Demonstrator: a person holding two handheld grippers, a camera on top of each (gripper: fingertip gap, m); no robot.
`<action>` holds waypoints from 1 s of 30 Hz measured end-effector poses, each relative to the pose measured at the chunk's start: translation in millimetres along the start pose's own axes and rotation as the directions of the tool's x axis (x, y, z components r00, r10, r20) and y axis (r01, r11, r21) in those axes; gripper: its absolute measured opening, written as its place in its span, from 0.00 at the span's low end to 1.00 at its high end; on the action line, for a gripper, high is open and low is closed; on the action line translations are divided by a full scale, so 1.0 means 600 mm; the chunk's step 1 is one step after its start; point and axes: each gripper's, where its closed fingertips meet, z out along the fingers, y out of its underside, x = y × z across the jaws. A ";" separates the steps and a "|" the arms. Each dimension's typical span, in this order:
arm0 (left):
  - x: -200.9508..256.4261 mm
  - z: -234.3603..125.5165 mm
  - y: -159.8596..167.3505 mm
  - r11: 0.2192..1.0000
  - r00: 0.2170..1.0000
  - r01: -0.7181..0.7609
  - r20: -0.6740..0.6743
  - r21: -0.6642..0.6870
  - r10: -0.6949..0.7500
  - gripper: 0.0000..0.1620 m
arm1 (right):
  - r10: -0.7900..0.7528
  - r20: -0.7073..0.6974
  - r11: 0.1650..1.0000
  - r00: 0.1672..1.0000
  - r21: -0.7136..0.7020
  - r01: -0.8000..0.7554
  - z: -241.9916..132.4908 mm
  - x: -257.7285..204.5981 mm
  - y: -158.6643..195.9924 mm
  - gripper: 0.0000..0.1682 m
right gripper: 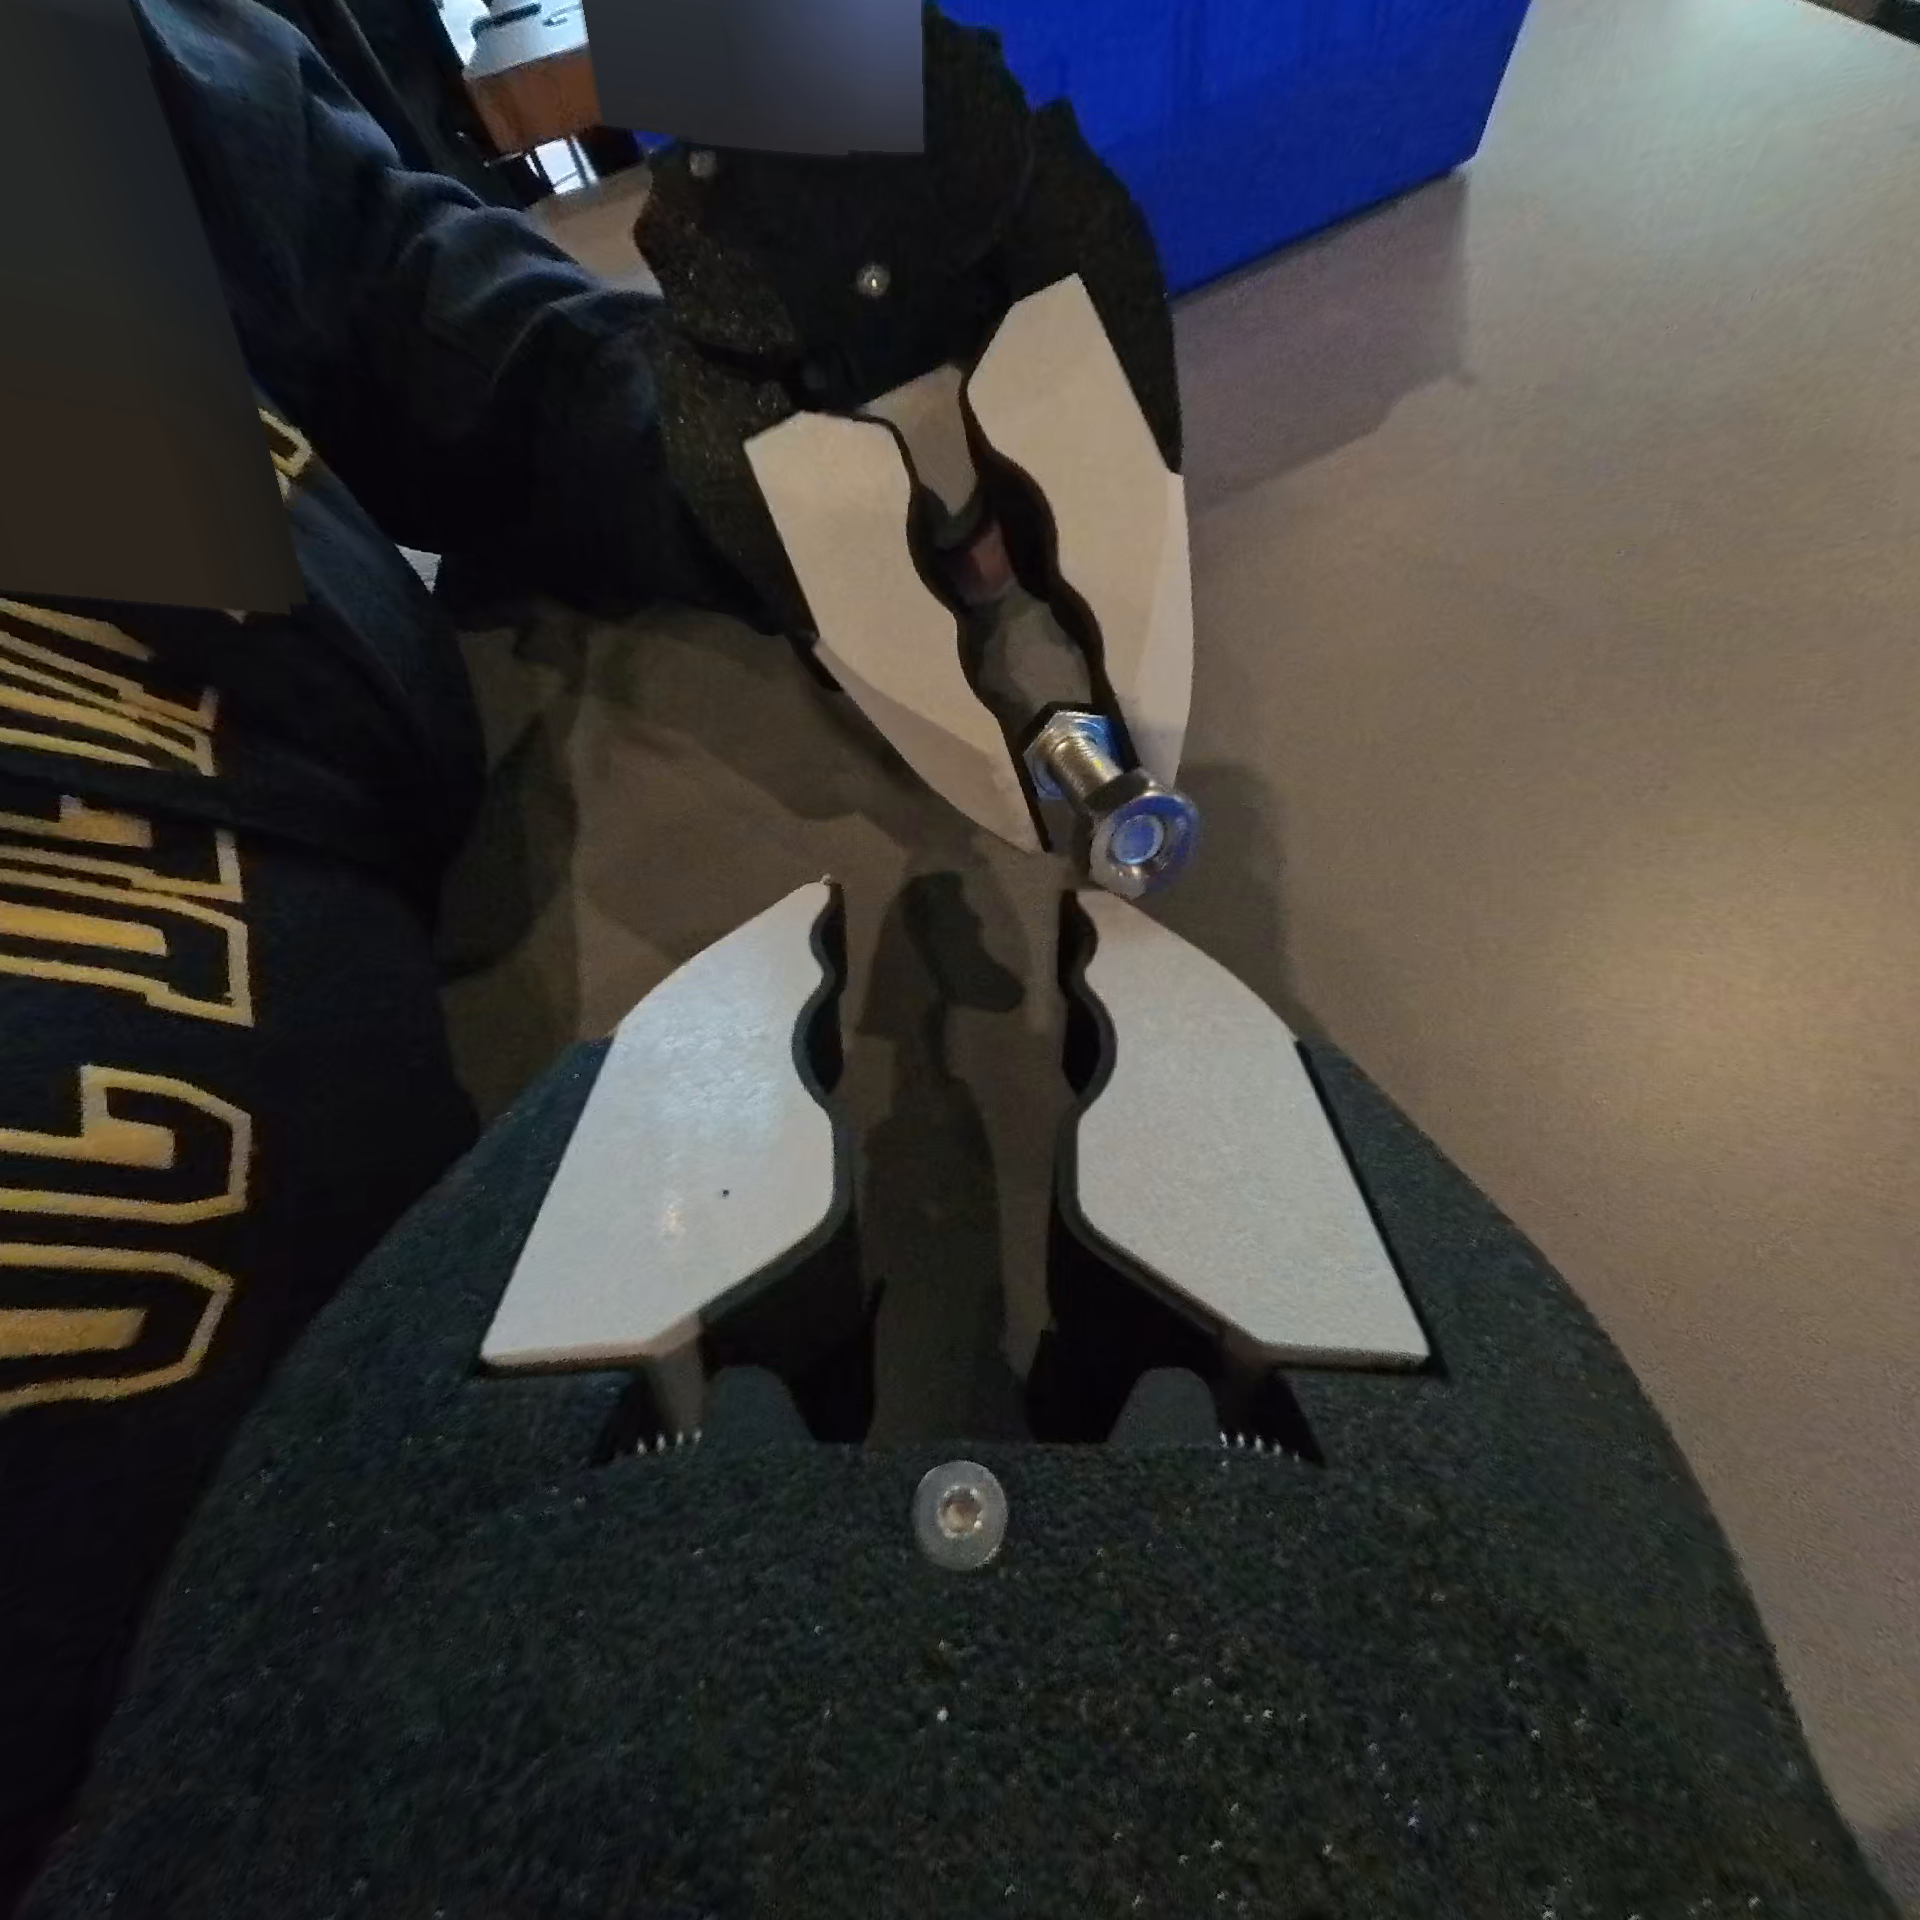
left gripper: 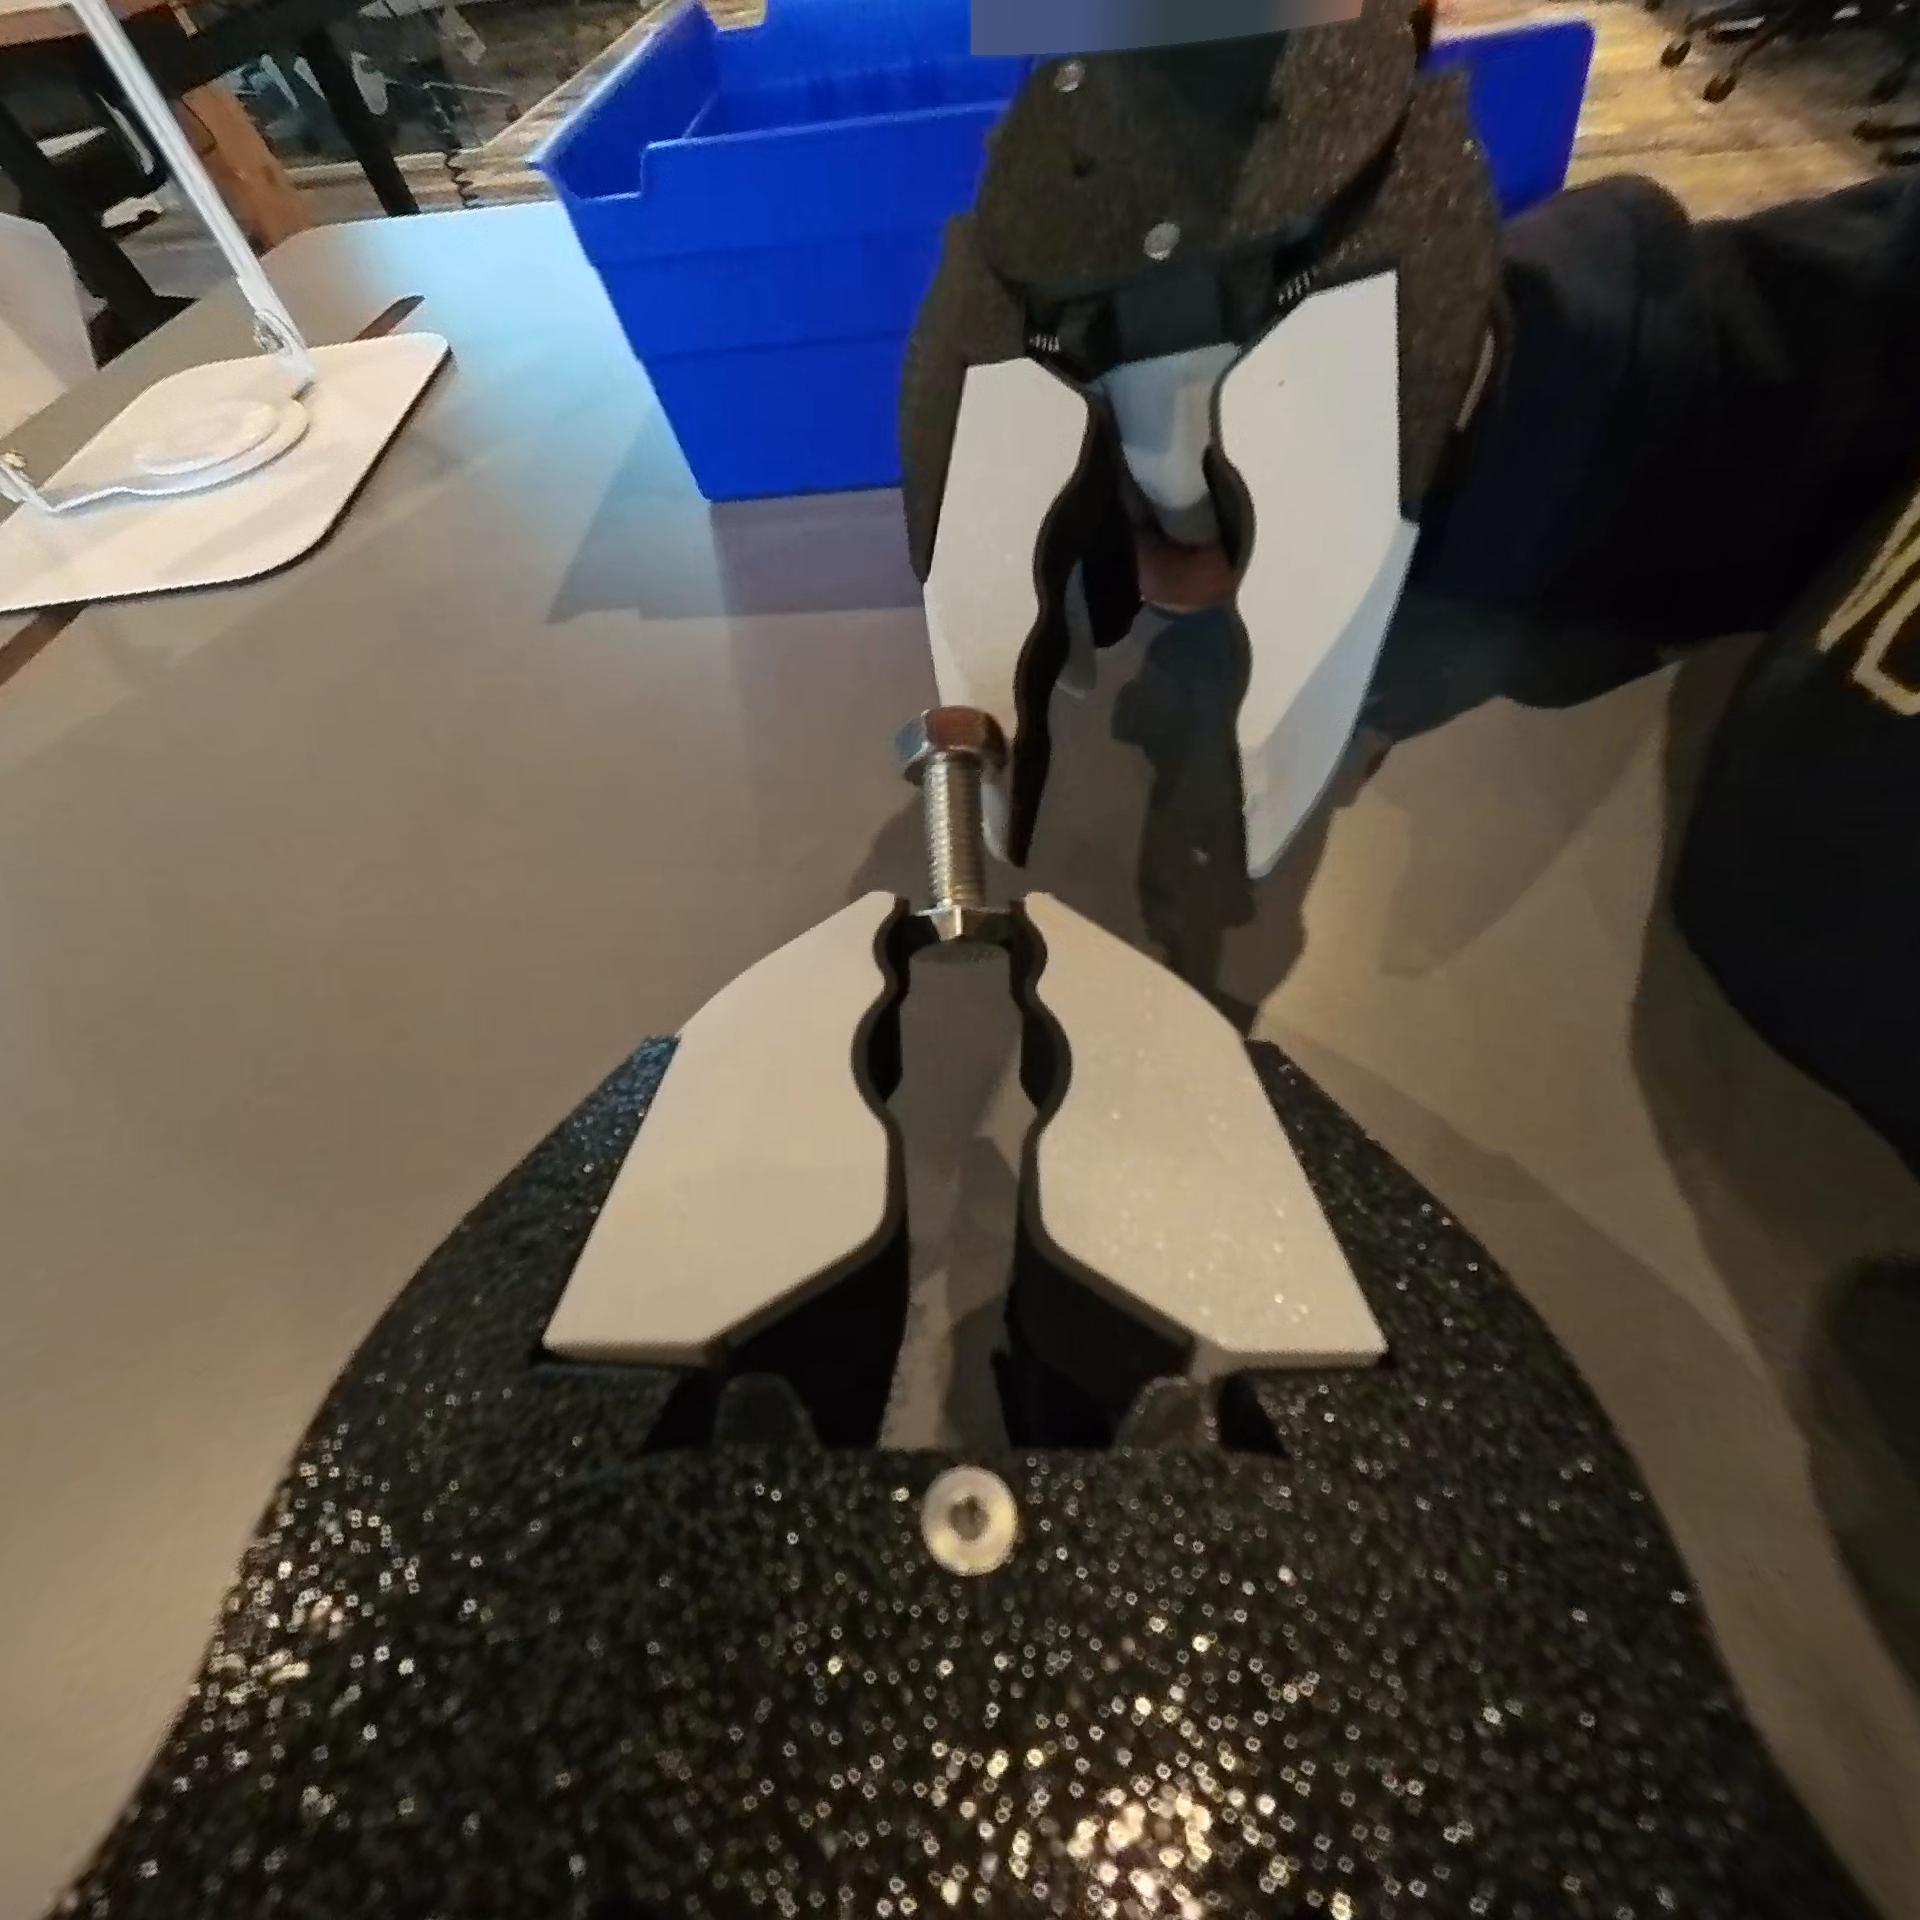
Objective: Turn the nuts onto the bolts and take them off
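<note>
Jaws of my left gripper [left gripper: 958, 914] clamped on nut [left gripper: 954, 925] at the tips, bolt [left gripper: 948, 805] threaded in it, sticking forward, head away from me. My right gripper [right gripper: 945, 894] spread, gripping nothing, one finger [left gripper: 971, 613] just beside bolt head. Blue bin [left gripper: 769, 260] behind on grey table [left gripper: 364, 831].

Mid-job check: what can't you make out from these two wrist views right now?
- Bolt tip past the nut: hidden by left gripper fingertips, left wrist view.
- Right gripper contact with the bolt head: unclear, both views.
- Blue bin contents: hidden by its wall.
</note>
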 end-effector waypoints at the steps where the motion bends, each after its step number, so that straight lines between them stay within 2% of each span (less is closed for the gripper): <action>1: 0.001 -0.001 -0.001 1.000 1.000 0.007 -0.009 0.006 -0.007 0.11 | -0.003 -0.007 1.000 1.000 -0.002 0.003 0.001 0.001 0.000 0.24; 9: 0.012 0.006 0.007 0.999 0.999 -0.039 -0.031 -0.035 0.038 0.11 | -0.013 -0.041 1.000 0.999 0.023 0.014 0.003 0.009 -0.005 0.34; 17: 0.013 0.008 0.009 0.997 0.998 -0.055 -0.024 -0.049 0.054 0.11 | -0.087 -0.053 0.994 0.995 0.055 0.090 0.000 0.001 -0.017 0.38; 26: 0.013 0.011 0.014 0.995 0.998 -0.066 -0.022 -0.073 0.065 0.11 | -0.123 -0.063 0.990 0.990 0.066 0.127 0.002 -0.001 -0.021 0.39; 30: 0.009 0.011 0.014 0.996 0.999 -0.053 -0.008 -0.076 0.053 0.11 | -0.136 -0.011 0.988 0.991 0.071 0.137 0.001 -0.017 -0.023 0.32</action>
